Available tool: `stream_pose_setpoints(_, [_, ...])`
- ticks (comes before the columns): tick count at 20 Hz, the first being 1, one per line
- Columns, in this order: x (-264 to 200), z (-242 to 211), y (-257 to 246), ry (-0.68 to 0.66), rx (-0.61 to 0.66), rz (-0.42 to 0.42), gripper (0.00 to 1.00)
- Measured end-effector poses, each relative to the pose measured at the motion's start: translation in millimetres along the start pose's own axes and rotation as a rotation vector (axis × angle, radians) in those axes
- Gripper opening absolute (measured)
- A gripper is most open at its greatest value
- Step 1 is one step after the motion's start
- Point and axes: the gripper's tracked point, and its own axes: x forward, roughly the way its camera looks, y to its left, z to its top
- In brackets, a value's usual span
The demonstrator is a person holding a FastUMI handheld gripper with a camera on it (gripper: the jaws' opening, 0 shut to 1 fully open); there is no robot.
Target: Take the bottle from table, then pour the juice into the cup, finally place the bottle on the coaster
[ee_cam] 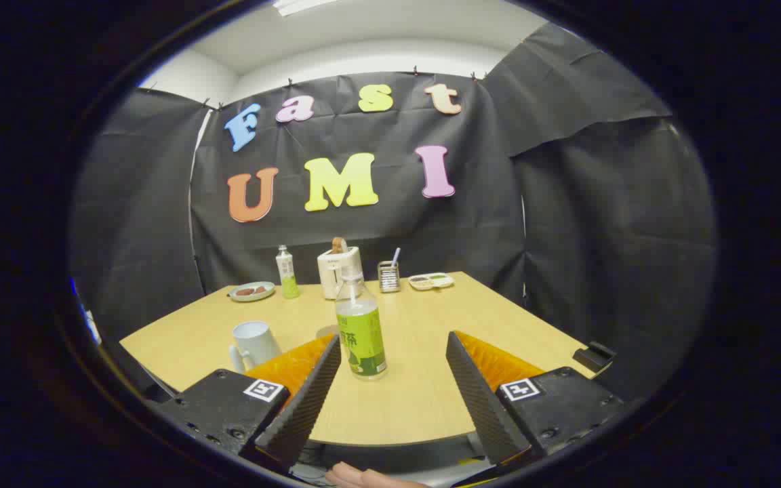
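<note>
A: What do the fingers (394,339) do?

B: There are two fingers, wide apart, and they hold nothing. Just ahead of them, nearer to the left finger tip, stands one bottle (360,329) upright on the bench (431,318). I cannot tell if the left finger touches it.

A: How does this bottle look?

B: It is clear plastic with a white cap and a green label around the lower body.

A: And the other things?

B: One white cup (253,344) with a handle stands left of the bottle, partly behind the left finger. Behind the bottle I see a bit of a round flat thing, maybe the coaster (326,331). At the far edge I count a second, smaller bottle (287,272), one plate (251,291), one white toaster (339,270), one metal holder (388,276) and one small tray (431,280).
</note>
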Motion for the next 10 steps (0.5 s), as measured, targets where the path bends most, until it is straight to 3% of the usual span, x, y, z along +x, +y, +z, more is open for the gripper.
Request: stream_pose_setpoints(10, [-7.9,8.2,-2.1,-0.026,0.011,0.019,1.0])
